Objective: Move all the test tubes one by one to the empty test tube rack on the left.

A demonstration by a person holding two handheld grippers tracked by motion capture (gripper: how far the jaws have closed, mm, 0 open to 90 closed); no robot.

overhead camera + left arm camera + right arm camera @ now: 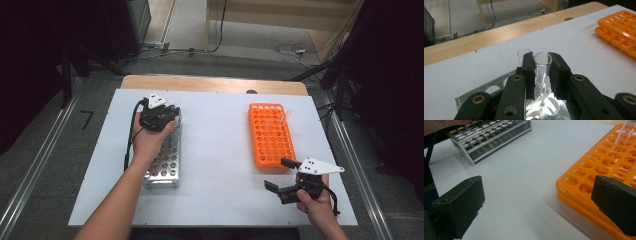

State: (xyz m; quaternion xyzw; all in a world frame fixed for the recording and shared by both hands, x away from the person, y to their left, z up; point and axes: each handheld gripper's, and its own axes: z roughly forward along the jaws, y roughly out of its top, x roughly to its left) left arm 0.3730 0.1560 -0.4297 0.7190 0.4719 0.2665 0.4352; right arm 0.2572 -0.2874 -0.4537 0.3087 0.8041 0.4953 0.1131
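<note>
Left tool point(541, 75) is clamped on a clear glass tube point(543, 65), jaws closed narrow on the tube's upper part just under its open rim. The tube stands upright in the metal rack point(165, 160), at that rack's far end on the left side of the surface point(220, 150). Gripping high near the rim makes sense: the lower part sits inside the rack holes, so the top is the only free part, and a straight vertical pull should clear it.

A second tube point(522, 54) stands just beside it, close against the outside of one jaw. That's a snag risk when lifting.

Right tool point(287, 176) is wide open, holding nothing, parked at the near right corner of the orange rack point(270, 135). Looks like a standby position, out of the transfer path.

The orange rack already holds a few clear tubes point(282, 117) leaning at its far right. Judgement: tubes are going from metal to orange, and this one is gripped but not lifted yet.
</note>
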